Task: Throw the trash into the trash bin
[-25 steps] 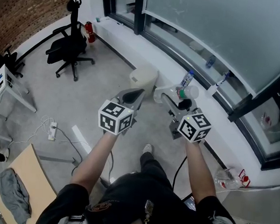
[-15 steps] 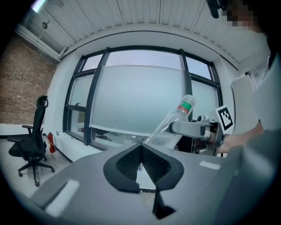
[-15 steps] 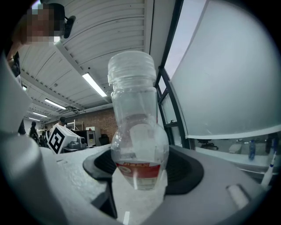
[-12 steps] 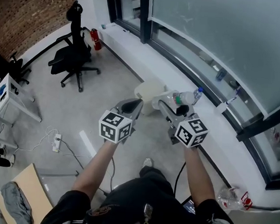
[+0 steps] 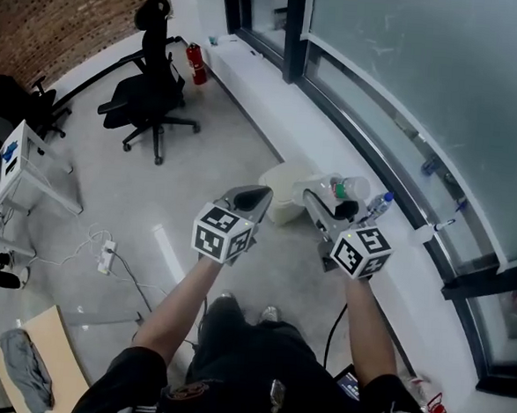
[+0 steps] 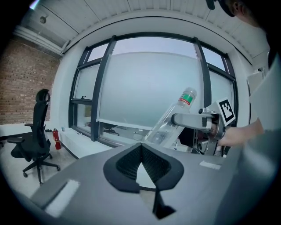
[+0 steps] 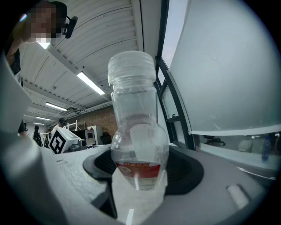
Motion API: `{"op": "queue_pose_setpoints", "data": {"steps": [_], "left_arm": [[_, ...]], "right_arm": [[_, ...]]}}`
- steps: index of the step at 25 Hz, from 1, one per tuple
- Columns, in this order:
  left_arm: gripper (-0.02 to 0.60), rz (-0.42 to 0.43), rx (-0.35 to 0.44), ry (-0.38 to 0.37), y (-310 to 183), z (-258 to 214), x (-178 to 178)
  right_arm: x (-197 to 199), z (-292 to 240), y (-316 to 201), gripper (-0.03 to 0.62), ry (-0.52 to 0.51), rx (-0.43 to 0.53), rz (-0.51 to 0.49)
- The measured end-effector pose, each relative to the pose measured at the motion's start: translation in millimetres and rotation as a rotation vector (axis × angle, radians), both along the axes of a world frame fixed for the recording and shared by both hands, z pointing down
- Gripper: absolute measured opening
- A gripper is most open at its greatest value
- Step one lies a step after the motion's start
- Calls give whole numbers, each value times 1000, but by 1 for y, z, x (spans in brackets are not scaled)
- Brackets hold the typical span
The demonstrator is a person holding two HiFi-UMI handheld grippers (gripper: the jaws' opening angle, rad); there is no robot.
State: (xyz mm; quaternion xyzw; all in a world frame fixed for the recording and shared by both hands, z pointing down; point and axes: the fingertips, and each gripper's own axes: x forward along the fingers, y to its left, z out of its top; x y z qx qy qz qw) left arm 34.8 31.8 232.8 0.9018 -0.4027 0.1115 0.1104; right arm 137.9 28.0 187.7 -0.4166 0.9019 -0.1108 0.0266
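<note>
Carrying a clear plastic bottle with red label and clear cap in the right gripper. Clamped wide across the bottle's lower body, cap end pointing out past the jaw tips.

In head view, seen right of centre, just right of a cream plastic trash bin. Bin on the grey floor, tight against the white window ledge. Not yet inside the bin.

Left gripper: closed tip to tip, nothing between. Held at centre frame, left of the right one, tips over the bin's left edge.

Also noted: small blue-capped bottle on the ledge, right of the held one. Black office chair and red fire extinguisher in the upper left.
</note>
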Motion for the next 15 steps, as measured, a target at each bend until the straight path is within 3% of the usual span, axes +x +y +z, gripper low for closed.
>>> {"op": "queue_pose_setpoints", "data": {"steps": [15], "left_arm": [[6, 113, -98, 11, -162, 67, -57]], "right_arm": [[-54, 48, -140, 305, 29, -88, 108]]}}
